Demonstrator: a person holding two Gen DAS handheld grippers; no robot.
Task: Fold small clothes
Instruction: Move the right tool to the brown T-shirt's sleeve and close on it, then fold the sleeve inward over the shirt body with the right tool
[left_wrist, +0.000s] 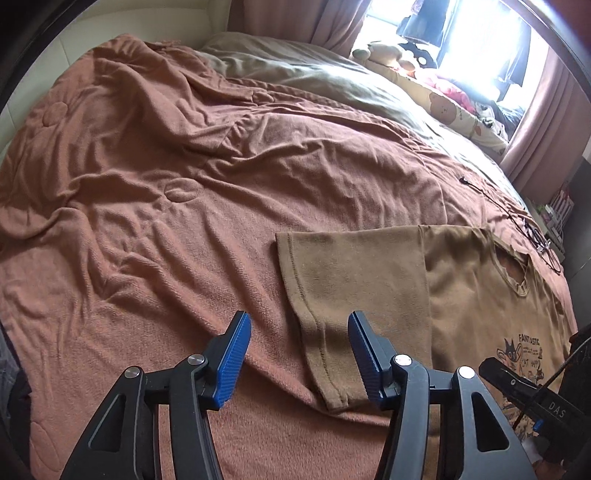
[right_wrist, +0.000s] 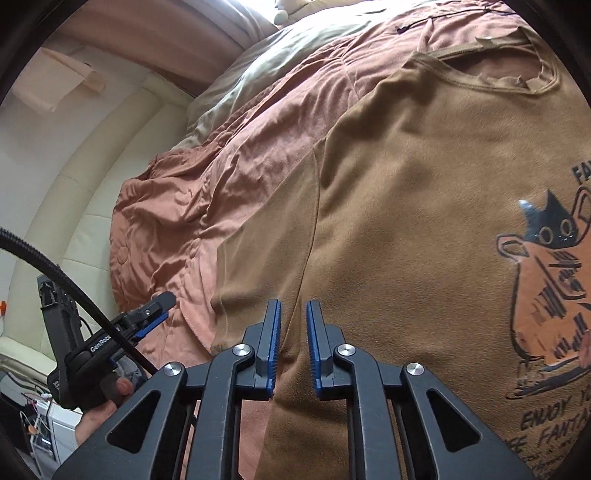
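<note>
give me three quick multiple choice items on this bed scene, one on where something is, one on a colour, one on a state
1. Where does the t-shirt lie?
A. on the blanket
B. on the floor
C. over a chair

2. What colour are the gripper pads?
A. red
B. blue
C. yellow

3. How do the jaws of the left gripper stand?
A. clamped on the collar
B. shut on nothing
C. apart, over the sleeve

Answers:
1 A, the shirt is spread on the rust-brown blanket.
2 B, blue ribbed pads show in both wrist views.
3 C, a wide gap shows between them, with the sleeve edge below and nothing pinched.
</note>
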